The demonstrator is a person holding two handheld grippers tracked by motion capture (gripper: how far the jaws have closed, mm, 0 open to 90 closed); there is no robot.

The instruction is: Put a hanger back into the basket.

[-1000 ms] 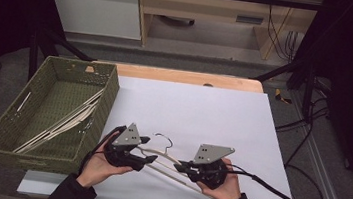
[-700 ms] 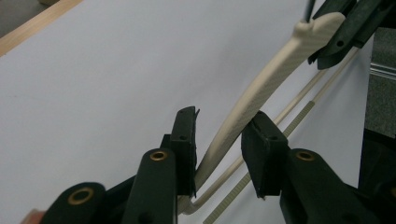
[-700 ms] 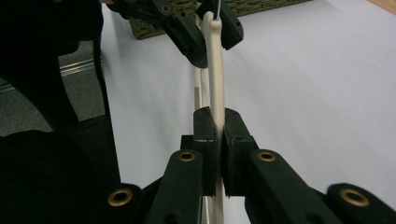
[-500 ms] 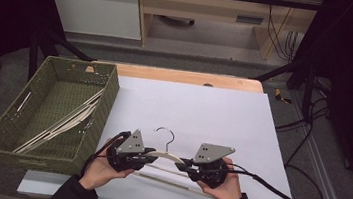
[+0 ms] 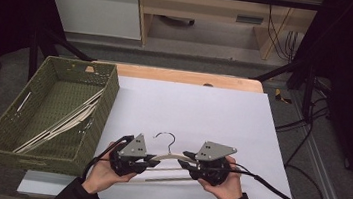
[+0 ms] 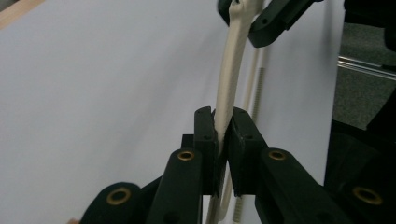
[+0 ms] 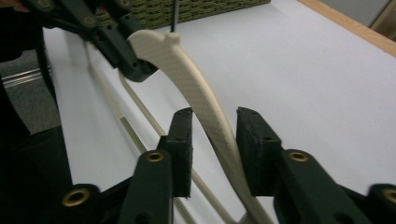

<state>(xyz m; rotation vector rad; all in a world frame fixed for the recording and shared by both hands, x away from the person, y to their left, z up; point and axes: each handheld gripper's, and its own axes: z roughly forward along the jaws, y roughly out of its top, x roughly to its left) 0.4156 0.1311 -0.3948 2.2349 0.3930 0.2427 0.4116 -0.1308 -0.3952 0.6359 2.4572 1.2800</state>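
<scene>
Left hand-held gripper clamps cream hanger; curved, textured arm

There is one cream wooden clothes hanger with a metal hook. There is one green woven basket. There are two black grippers, the left gripper and the right gripper.

A green woven basket stands at the table's left, on the white sheet's left edge, holding pale hangers. A wooden table edge lies at the far side; black cables trail at right.
</scene>
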